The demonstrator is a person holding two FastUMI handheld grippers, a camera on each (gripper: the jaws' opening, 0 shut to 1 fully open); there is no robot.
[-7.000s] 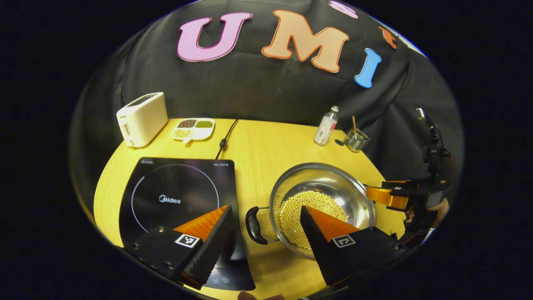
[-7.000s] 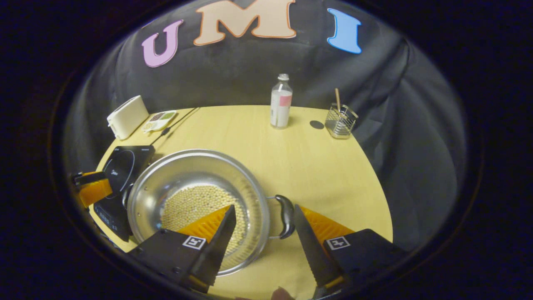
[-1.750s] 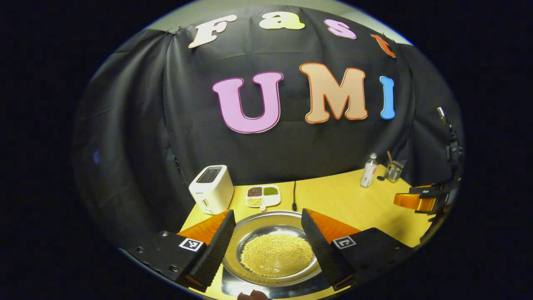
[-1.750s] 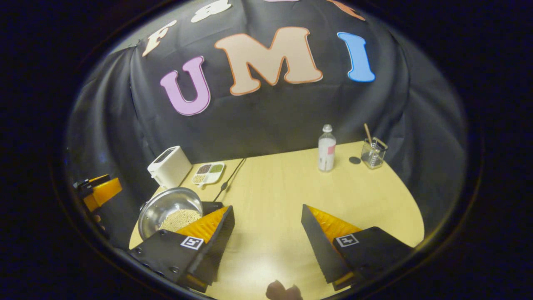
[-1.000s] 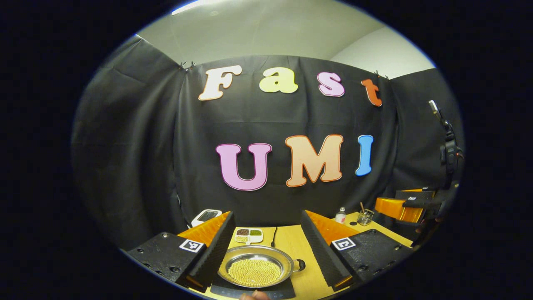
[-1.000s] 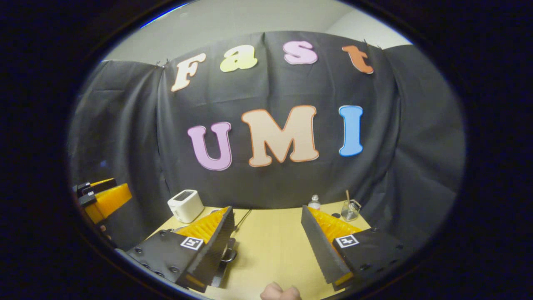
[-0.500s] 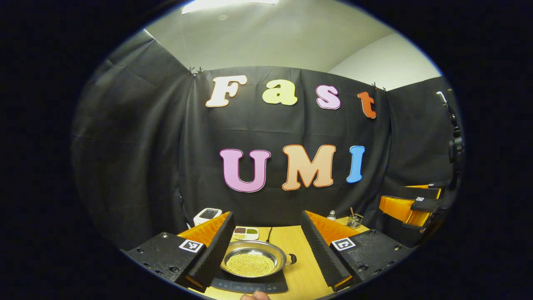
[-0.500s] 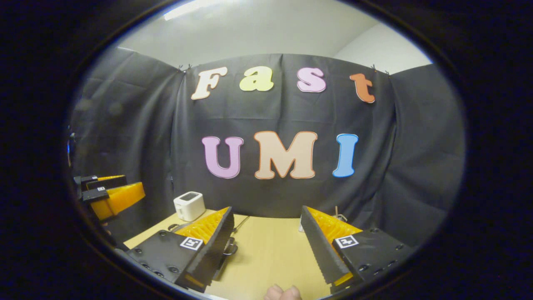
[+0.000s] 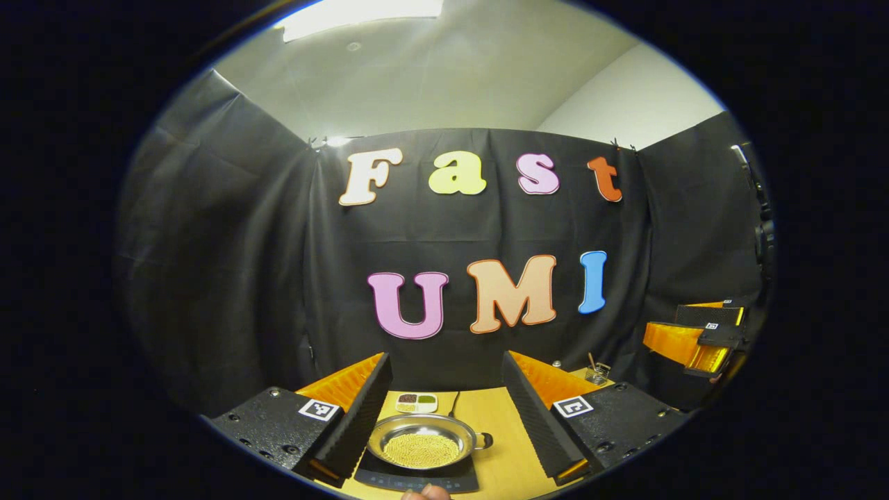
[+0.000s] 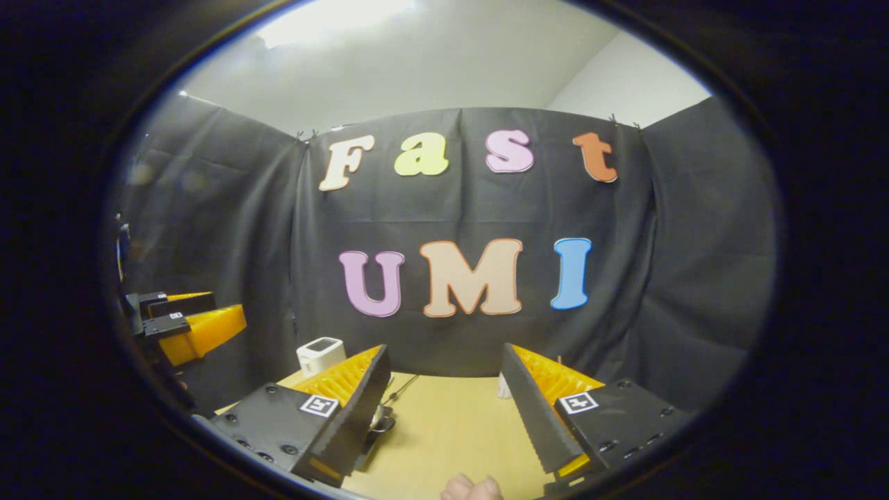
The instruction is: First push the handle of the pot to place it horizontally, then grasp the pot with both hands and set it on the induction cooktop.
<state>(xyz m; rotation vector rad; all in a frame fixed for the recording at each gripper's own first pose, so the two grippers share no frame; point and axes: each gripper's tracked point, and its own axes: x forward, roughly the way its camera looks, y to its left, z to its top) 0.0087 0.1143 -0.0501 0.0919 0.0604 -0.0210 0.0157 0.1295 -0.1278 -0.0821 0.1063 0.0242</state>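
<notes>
Pot (image 9: 421, 442), holding yellow beans, sits on the induction cooktop (image 9: 417, 478) on the yellow table (image 9: 496, 423), its handle (image 9: 484, 439) pointing sideways to the right in the left gripper view. Left gripper (image 9: 444, 417) hangs above and short of it, fingers spread wide and empty. Right gripper (image 10: 444, 410) is likewise spread wide and empty over bare tabletop, with the toaster (image 10: 319, 355) beyond its left finger.

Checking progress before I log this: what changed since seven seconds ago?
The pot went from the table onto the induction cooktop; both grippers, left gripper and right gripper, let go and pulled back, open. Toaster unmoved.
</notes>
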